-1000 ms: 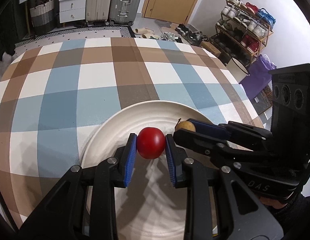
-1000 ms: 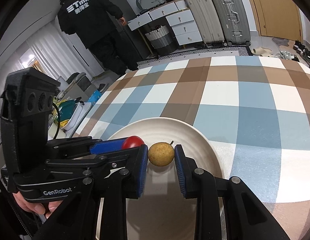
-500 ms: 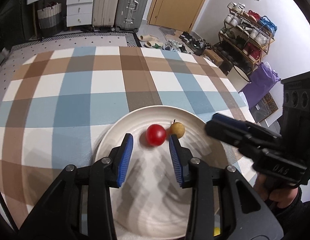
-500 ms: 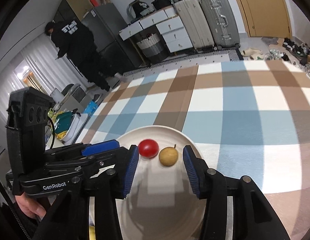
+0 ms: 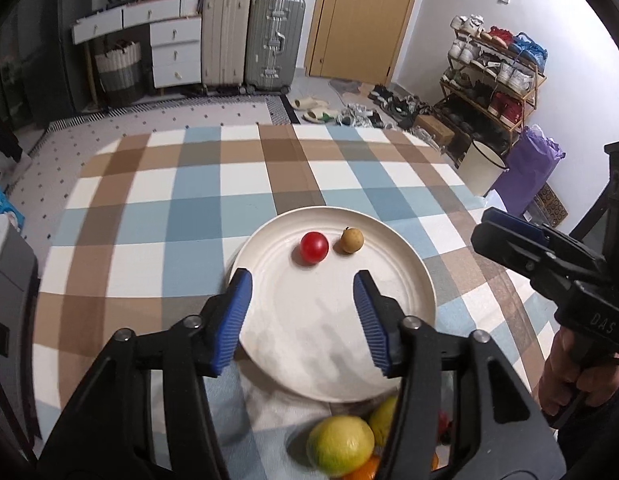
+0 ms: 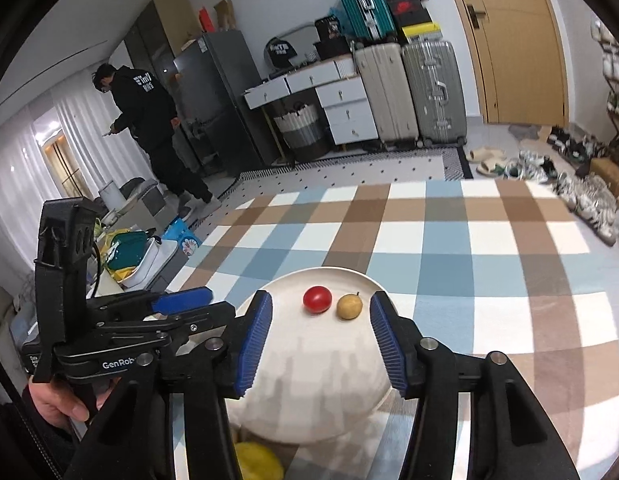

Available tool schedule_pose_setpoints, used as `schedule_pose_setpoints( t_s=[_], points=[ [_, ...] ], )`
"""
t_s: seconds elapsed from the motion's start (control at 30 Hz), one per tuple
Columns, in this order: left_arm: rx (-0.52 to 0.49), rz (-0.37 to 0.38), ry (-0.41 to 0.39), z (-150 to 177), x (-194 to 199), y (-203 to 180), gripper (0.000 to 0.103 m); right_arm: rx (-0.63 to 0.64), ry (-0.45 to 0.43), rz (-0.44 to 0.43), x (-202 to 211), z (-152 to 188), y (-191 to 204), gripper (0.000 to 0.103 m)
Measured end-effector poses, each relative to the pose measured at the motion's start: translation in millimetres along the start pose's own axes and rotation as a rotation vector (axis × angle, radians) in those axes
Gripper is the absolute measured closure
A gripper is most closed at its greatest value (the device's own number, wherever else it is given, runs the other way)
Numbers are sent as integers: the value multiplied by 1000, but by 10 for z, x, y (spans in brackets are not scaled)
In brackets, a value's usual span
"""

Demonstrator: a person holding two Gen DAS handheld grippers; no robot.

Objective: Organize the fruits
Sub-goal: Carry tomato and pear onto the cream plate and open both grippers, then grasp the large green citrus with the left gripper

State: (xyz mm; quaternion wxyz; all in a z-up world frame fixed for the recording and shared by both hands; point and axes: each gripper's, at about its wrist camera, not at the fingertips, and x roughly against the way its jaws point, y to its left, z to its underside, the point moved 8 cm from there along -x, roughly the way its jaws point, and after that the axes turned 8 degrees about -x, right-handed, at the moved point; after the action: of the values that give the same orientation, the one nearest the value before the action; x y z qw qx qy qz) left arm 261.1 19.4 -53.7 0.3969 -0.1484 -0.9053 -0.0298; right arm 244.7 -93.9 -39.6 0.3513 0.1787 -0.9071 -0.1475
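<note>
A white plate [image 5: 413, 280] is seen resting on a table covered by a checked cloth [image 5: 157, 216] of blue, brown and white squares. Two small fruits are shown lying on the far part of the plate: a red tomato [image 5: 314, 246] and, just beside it to the right, a small brownish-yellow pear-like fruit [image 5: 352, 240] with a short stem; whether the two touch cannot be told.

The left gripper [image 5: 301, 300] is held above the near half of the plate, its blue-padded jaws spread and opening, with nothing pinched between them. The right gripper [image 6: 319, 322] is likewise held over the plate, its jaws apart and opening, empty; the two fruits are framed in the gap beyond its fingertips, clear of both pads. Each gripper is also visible at the side of the other's view, gripped by a hand [image 6: 61, 404].

Near the plate's closest rim, further fruit is partly seen: a yellow-green citrus [image 5: 340, 444], a second yellowish fruit behind it and something orange below, blurred and half hidden. A person in dark clothing [image 6: 149, 120] is seen standing across the room.
</note>
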Motion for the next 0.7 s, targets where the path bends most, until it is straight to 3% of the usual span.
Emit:
schedule_pose_setpoints(
  t_s=[0.07,0.23,0.4,0.5,0.57,0.6,0.7],
  points=[
    [-3,-10,-18,32,140,-18,50,17,-20,18,104,29,57,46],
    [-6,-45,-53,171,455,-78,29,45,-74,15,371,141,214,32],
    [-13,-71,-72,357,666,-119,21,58,-121,-2,590,274,320,16],
    [-2,-74,-67,497,729,-138,16,58,-136,-9,701,382,349,12],
    [11,-75,-59,606,755,-137,9,53,-138,-11,748,449,356,9],
    [15,-75,-53,644,745,-127,0,52,-137,-14,770,490,363,9],
    [22,-66,-42,778,735,-135,1,54,-137,-16,813,587,377,8]
  ],
)
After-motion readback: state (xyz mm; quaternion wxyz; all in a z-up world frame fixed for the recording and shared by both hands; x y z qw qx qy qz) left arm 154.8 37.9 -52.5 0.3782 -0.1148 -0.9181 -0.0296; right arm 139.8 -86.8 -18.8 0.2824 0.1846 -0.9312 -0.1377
